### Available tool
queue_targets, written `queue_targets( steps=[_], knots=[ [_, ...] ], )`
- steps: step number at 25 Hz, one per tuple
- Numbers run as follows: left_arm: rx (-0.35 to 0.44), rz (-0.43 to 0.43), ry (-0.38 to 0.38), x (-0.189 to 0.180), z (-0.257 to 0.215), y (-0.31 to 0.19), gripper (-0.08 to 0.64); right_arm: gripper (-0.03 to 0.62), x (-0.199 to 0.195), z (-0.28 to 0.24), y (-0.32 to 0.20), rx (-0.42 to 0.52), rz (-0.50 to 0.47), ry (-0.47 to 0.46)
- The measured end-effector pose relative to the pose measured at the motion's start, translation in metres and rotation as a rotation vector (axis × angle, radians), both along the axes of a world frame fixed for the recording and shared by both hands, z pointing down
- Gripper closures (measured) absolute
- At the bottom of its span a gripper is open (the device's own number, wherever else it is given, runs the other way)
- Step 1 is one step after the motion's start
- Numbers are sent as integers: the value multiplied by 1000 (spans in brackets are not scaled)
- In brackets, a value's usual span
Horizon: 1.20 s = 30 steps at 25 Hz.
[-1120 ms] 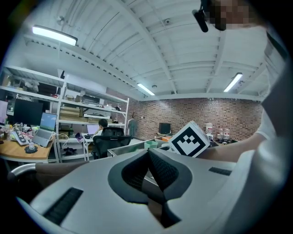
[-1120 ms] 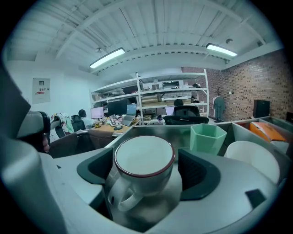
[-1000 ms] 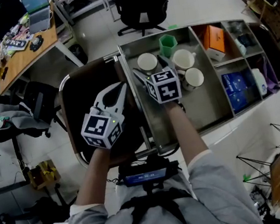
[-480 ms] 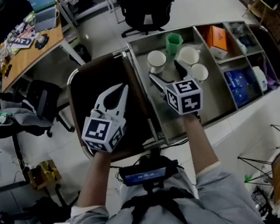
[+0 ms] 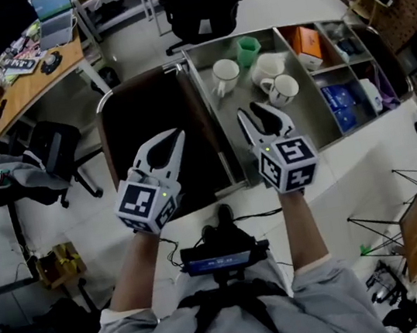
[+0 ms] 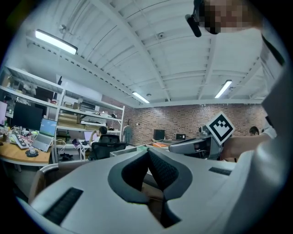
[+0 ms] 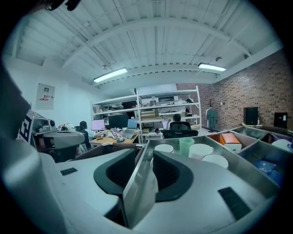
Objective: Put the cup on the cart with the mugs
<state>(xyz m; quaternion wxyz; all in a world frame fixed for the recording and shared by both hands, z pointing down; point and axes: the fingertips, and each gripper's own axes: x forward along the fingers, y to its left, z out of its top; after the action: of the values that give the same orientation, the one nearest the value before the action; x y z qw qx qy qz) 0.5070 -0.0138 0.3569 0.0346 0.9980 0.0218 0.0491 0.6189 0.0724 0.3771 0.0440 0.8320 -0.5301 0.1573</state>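
The green cup (image 5: 247,50) stands upright at the far end of the steel cart (image 5: 318,117), beside three white mugs (image 5: 223,75), (image 5: 269,66), (image 5: 284,89). In the right gripper view the cup (image 7: 186,146) and mugs (image 7: 201,151) show past the cart's wall (image 7: 137,183). My right gripper (image 5: 259,112) hovers over the cart's near part, short of the mugs. Its jaws are closing, a narrow gap remains and nothing is between them (image 7: 147,157). My left gripper (image 5: 171,136) hangs over the dark brown seat, shut and empty (image 6: 147,153).
A dark brown seat with a metal rim (image 5: 147,124) adjoins the cart's left side. Cart compartments on the right hold an orange box (image 5: 307,46) and blue packs (image 5: 343,101). A black office chair (image 5: 202,2) and a wooden desk (image 5: 30,80) stand beyond.
My right gripper has drawn back from the mugs toward me, and its jaws have narrowed from wide open. The left gripper has barely moved.
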Motion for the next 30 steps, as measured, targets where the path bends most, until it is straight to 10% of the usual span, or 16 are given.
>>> queue_targets(
  steps=[11,30],
  knots=[
    [-12,39,-4,-42,15,43,558,543,-57,5,59,-4,-29,-41],
    [17,-299,-51,-88,28,146,558,584,-47,22,178,45,-259,-72]
  ],
)
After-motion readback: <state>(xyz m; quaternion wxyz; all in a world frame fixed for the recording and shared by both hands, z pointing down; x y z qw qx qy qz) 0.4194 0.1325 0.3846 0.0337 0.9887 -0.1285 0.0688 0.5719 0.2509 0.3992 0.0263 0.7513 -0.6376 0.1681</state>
